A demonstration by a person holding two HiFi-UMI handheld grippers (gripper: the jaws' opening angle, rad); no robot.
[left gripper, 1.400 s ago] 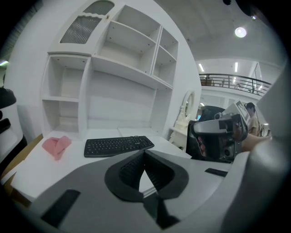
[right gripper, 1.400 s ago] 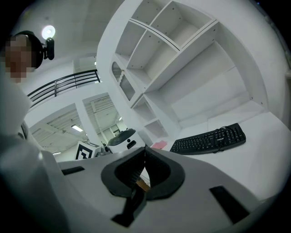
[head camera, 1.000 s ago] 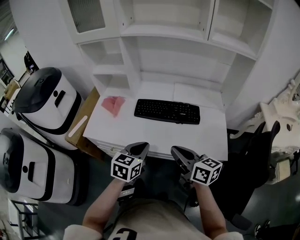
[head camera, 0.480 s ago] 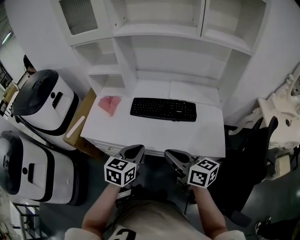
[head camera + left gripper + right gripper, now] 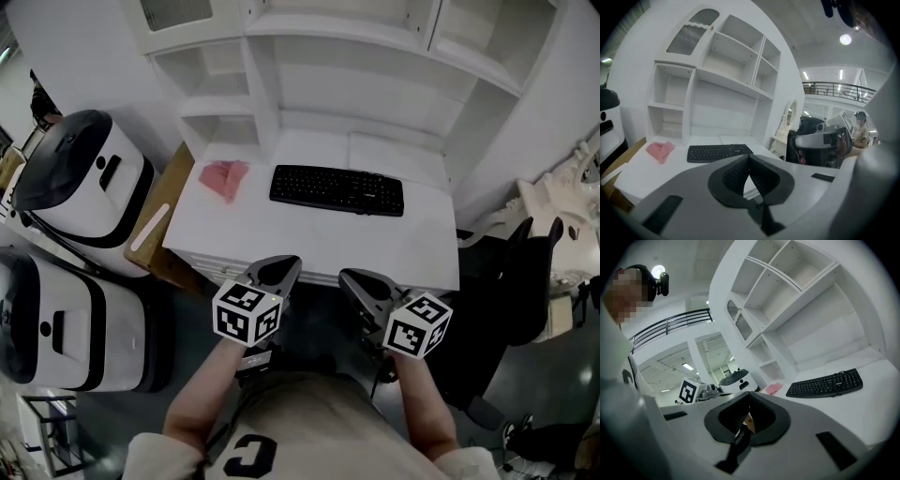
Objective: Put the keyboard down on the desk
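Slightly higher than before — left gripper (image 5: 279, 270) and right gripper (image 5: 356, 283), jaws closed, empty. Flat black keyboard (image 5: 337, 190) lies on the white worktop (image 5: 281, 246), crumpled pink cloth (image 5: 225, 178) beside it.

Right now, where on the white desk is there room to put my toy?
The widest bare patch of the desk lies between the keyboard and the near edge. A smaller one lies right of the keyboard. The left side is busier: the pink cloth sits beside the keyboard.

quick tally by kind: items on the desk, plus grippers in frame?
keyboard: 1
pink cloth: 1
grippers: 2, left gripper and right gripper, both shut and empty
total: 4
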